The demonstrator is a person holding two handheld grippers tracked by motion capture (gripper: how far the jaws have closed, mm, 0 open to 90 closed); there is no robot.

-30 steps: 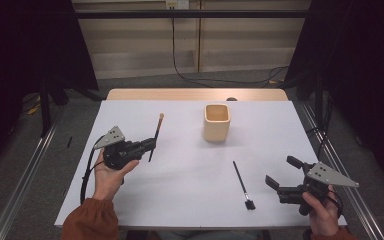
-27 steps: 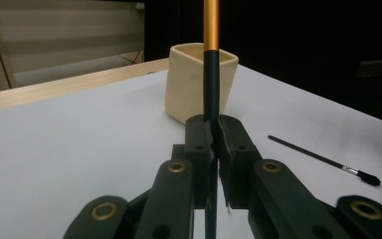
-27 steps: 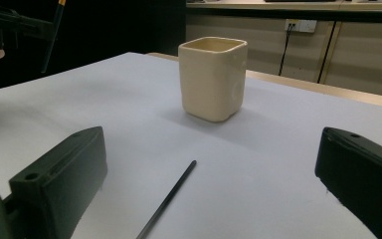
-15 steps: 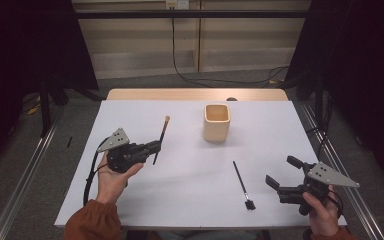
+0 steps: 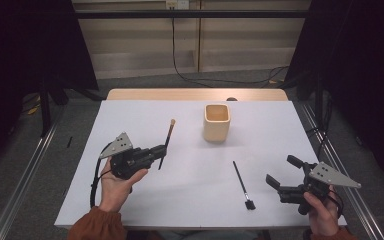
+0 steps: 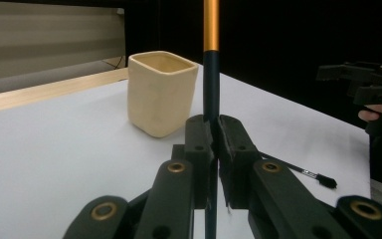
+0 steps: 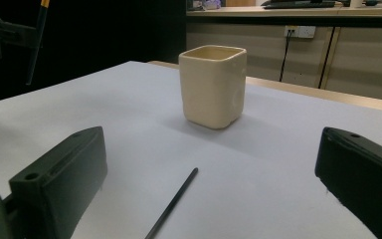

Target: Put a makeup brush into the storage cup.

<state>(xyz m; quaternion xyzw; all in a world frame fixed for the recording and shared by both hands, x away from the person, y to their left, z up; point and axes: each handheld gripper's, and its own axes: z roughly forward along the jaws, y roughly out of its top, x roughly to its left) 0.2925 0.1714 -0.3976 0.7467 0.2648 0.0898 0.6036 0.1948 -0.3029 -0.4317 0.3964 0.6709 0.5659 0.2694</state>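
Black-and-gold brush (image 5: 166, 145) is clamped tight in my left gripper (image 5: 156, 152), lifted off the counter (image 5: 190, 200) at centre-left of the high view. So I'd call this the carry step: next I need to swing it over the cream cup (image 5: 216, 122) and tip it in. Right gripper (image 5: 279, 182) sits wide open and empty, lower right, near the second brush (image 5: 242, 185) lying flat.

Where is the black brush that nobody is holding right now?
In the high view, the black brush lies flat on the white table, front right, between the cream cup and the right gripper.
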